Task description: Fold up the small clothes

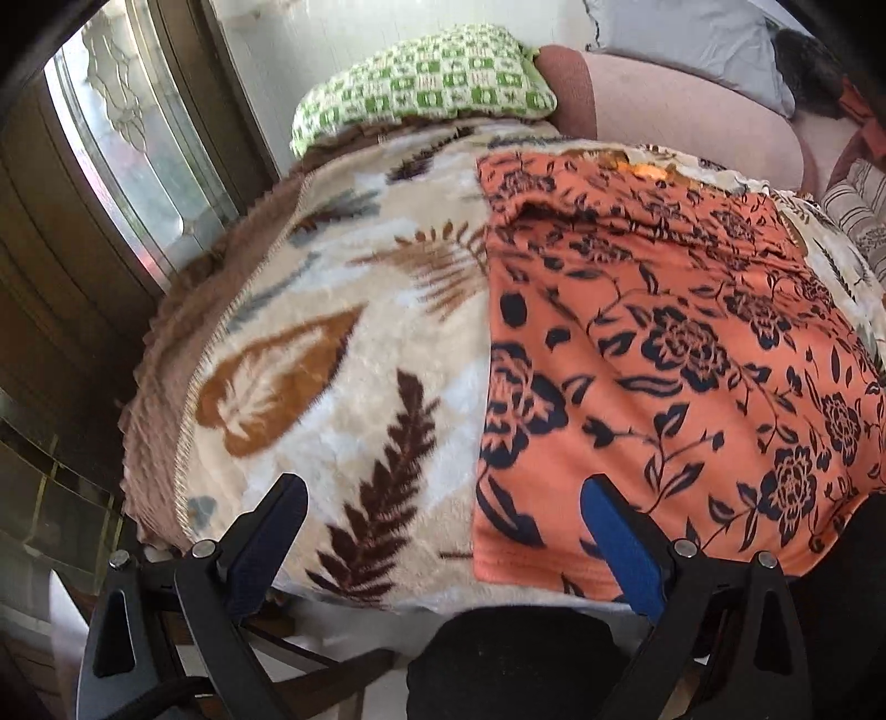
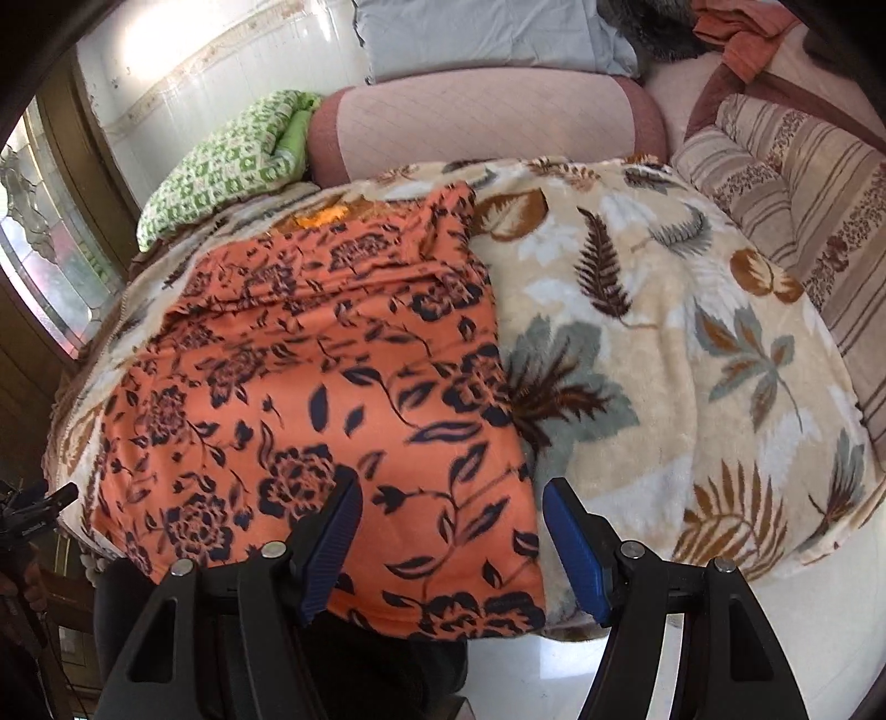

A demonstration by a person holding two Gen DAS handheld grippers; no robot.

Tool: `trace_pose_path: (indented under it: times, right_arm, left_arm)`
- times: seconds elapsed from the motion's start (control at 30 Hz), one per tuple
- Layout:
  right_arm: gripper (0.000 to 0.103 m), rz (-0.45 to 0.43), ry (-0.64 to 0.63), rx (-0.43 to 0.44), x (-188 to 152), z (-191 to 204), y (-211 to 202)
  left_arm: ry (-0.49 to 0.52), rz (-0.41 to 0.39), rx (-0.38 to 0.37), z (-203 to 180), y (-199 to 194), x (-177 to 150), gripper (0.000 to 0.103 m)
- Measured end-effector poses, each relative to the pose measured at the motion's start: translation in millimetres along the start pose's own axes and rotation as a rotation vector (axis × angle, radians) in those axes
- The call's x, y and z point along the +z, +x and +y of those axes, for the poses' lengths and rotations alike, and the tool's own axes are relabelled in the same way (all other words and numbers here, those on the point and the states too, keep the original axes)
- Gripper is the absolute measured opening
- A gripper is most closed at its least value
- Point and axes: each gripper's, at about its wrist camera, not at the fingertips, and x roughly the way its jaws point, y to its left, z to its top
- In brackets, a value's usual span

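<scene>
An orange garment with a dark navy flower print [image 1: 653, 354] lies flat on a cream leaf-patterned blanket [image 1: 354, 343]. It also shows in the right wrist view [image 2: 332, 399], on the left part of the blanket [image 2: 664, 354]. My left gripper [image 1: 443, 498] is open above the garment's near left corner, holding nothing. My right gripper [image 2: 451, 507] is open above the garment's near right corner, holding nothing. The garment's far end has a folded-over band with a patch of brighter orange fabric [image 2: 324, 213] behind it.
A green and white checked pillow [image 1: 421, 94] lies at the far left. A pink sofa arm [image 2: 482, 122] and grey cushion [image 2: 476, 33] stand behind. A striped cushion [image 2: 797, 183] lies at right. A glass door [image 1: 116, 160] is at left. The blanket's near edge drops to a white floor [image 2: 775, 637].
</scene>
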Motion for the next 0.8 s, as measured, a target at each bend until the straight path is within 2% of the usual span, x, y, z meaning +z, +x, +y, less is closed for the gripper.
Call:
trace_pose_path:
  times: [0.37, 0.8]
  right_arm:
    - [0.071, -0.084, -0.035, 0.072, 15.5, 30.1, -23.7]
    - [0.071, -0.187, -0.082, 0.181, 40.2, 73.8, -49.4]
  left_arm:
    - [0.01, -0.111, 0.091, -0.4, -33.3, 17.8, 0.099]
    - [-0.018, -0.205, 0.134, -4.9, -65.0, 34.8, 0.099]
